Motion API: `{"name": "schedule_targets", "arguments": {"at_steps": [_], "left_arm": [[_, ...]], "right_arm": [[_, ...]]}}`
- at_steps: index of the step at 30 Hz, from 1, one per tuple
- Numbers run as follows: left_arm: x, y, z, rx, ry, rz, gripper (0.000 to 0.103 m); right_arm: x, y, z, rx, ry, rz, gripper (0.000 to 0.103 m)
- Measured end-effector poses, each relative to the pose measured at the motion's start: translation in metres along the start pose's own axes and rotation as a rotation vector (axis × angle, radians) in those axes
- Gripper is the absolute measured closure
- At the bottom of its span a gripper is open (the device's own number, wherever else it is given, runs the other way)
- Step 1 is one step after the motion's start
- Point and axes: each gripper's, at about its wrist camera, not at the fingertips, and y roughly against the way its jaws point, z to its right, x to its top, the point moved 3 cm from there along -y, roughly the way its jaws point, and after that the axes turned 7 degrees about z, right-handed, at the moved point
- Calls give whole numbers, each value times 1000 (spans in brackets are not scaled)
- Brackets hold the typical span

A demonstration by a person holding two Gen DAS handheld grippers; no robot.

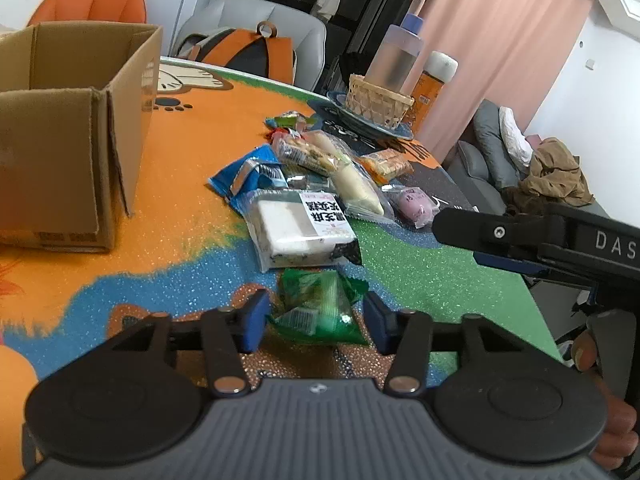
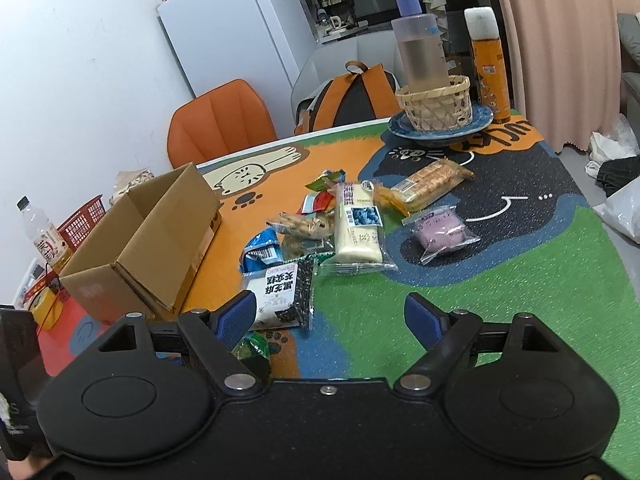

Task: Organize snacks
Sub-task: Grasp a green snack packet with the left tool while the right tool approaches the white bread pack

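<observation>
Nearest, left gripper [image 1: 316,322] spread wide, blue pads flanking green snack packet [image 1: 320,312] on either side but apparently not yet pressing it, likely lined up low over the mat so a squeeze would take the packet across its narrow width; right gripper [image 2: 330,320] likewise released, gripping nothing, poised above bare green mat just short of the pile, probably waiting its turn. Just beyond the green packet, white cake in black-labelled wrapper [image 1: 298,228], lying flat and touching the blue wrapper [image 1: 248,170] behind it. Further on, a loose heap: long cream bread roll [image 2: 356,228], biscuit pack [image 2: 300,224] overlapping it, orange wafer pack [image 2: 430,180] and purple bun [image 2: 440,234] a little apart to the right. To the left of the heap, cardboard box [image 2: 156,244] standing open-topped and near, presumably the place meant for the snacks. Farthest back, woven basket [image 2: 436,102] on a blue plate [image 2: 482,118] holding a bottle [image 2: 420,46], pushed to the table's far edge, seemingly out of the working area
</observation>
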Motion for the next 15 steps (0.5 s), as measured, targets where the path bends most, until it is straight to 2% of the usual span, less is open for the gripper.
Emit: {"name": "schedule_targets", "arguments": {"at_steps": [2, 6, 15], "left_arm": [[0, 1, -2, -2, 12, 1, 65], [2, 6, -7, 9, 19, 12, 71], [7, 30, -24, 33, 35, 53, 72]], "right_arm": [[-2, -3, -1, 4, -4, -7, 22], [-3, -8, -9, 25, 2, -18, 22], [-9, -29, -28, 45, 30, -50, 20]]}}
